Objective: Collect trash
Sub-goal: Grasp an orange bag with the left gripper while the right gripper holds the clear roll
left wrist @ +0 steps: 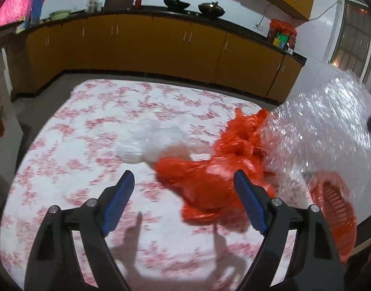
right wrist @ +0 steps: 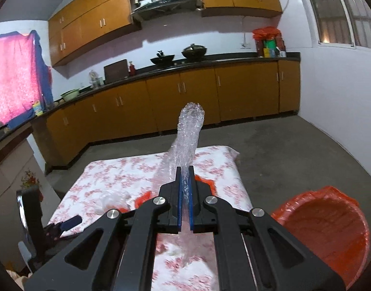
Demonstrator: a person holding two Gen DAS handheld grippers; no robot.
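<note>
Right gripper [right wrist: 184,198] clamps bubble wrap [right wrist: 189,131], frame centre; left gripper [left wrist: 184,203] gapes over orange bag [left wrist: 209,181], lower centre. Best approach: carry wrap w/o loosening to bin [right wrist: 331,237], lower right; release once sheet's inside rim.

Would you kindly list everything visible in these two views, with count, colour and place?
bubble wrap: one sheet, clear, clamped in the right gripper above the table
plastic bag: one, orange, crumpled on the tablecloth
white bag: one, translucent white, beside the orange one
bin: one, orange-lined, at the table's right edge
tablecloth: one, white with red flowers, covering the table
cabinets: yellow-brown, along the far wall
woks: two, dark, on the counter
left gripper: open, above the orange bag
right gripper: shut on the wrap
</note>
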